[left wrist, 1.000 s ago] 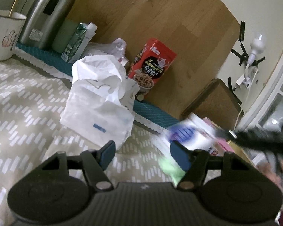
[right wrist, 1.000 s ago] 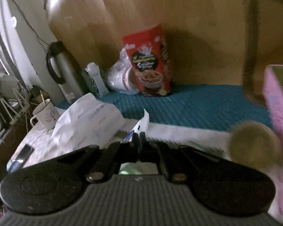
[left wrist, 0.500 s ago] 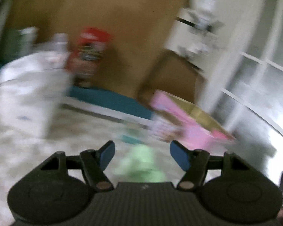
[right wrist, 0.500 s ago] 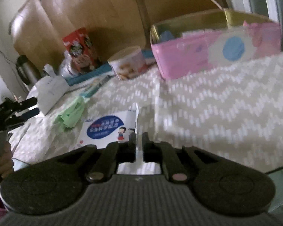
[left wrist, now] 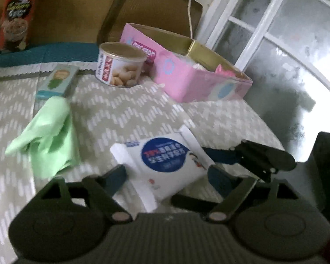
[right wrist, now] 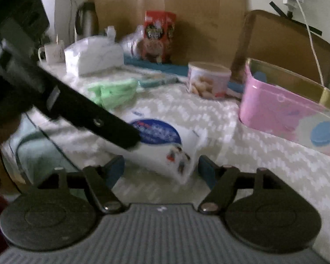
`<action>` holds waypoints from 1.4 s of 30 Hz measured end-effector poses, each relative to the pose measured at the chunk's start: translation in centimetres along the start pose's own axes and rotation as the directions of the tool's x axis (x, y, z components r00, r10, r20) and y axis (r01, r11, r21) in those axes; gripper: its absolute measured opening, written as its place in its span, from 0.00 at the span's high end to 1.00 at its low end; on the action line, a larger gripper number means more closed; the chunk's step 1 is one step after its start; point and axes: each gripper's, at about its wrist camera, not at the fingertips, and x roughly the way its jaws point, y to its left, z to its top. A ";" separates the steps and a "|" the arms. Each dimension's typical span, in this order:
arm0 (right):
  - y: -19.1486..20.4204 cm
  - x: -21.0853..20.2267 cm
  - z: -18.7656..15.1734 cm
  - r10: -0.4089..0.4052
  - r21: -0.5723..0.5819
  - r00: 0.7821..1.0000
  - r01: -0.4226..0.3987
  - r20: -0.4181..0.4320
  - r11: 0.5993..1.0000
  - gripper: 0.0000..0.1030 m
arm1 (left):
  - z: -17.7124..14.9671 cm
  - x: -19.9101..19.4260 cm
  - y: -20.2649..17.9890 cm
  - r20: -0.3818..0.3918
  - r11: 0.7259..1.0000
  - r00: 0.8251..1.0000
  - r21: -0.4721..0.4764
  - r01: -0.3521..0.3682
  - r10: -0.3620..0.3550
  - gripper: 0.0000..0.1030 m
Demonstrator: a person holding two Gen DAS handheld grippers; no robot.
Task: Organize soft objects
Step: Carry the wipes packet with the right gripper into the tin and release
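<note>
A white packet (left wrist: pixel 165 165) with a blue round label lies on the grey and white tablecloth (left wrist: pixel 125 114), near the front edge of the table. Both grippers are at it. The left gripper (left wrist: pixel 167 176) has its jaws opening, and the packet lies between its blue fingers (left wrist: pixel 116 177), which do not squeeze it. The right gripper (right wrist: pixel 160 169) has its jaws opening too, and a corner of the packet sits between its fingers, loose and not pinched. From the right wrist view the packet (right wrist: pixel 165 145) looks a bit blurry, and the black arm of the left gripper reaches across it from the left.

A crumpled green cloth (left wrist: pixel 48 136) lies on the tablecloth to the left of the packet, close but not touching it. Just behind the cloth is a small teal box (left wrist: pixel 57 81) lying flat. To the right of that box stands a round tin (left wrist: pixel 121 65) with nuts pictured on it. A pink box (left wrist: pixel 187 77) with a gold inside stands open on the far right, just beside the tin. A red cereal box (left wrist: pixel 17 15) stands at the far left, against a brown board. In the right wrist view a white bag (right wrist: pixel 94 55) and a white mug (right wrist: pixel 54 52) sit far back on the left.
</note>
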 end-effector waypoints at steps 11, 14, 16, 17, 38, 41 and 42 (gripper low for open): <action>-4.0 -4.0 1.5 -0.101 0.101 0.975 0.082 0.197 0.992 0.37 | 8.1 -0.9 -6.0 0.154 0.978 0.981 0.189 0.092 -0.122 0.28; -6.3 -4.9 3.1 -0.200 0.099 0.947 0.180 0.253 0.979 0.37 | 11.2 1.7 -7.6 0.177 0.969 0.974 0.229 0.097 -0.139 0.28; -8.2 -4.7 4.2 -0.251 0.105 0.929 0.231 0.273 0.967 0.37 | 12.8 3.9 -7.9 0.165 0.972 0.977 0.215 0.099 -0.136 0.28; -9.2 -4.4 4.7 -0.263 0.114 0.925 0.241 0.274 0.964 0.37 | 13.6 5.2 -7.8 0.156 0.975 0.979 0.200 0.100 -0.133 0.28; -12.5 -4.9 4.4 -0.435 0.330 0.855 0.340 0.281 0.881 0.24 | 12.3 1.3 -8.3 0.262 0.979 0.960 0.198 0.047 -0.099 0.27; -11.0 -5.6 4.0 -0.421 0.371 0.859 0.304 0.292 0.877 0.27 | 10.4 -0.4 -6.4 0.268 0.981 0.963 0.189 -0.055 0.002 0.26; -10.3 -5.8 3.7 -0.420 0.385 0.861 0.297 0.288 0.874 0.27 | 9.7 -0.8 -5.6 0.263 0.980 0.964 0.180 -0.085 0.035 0.26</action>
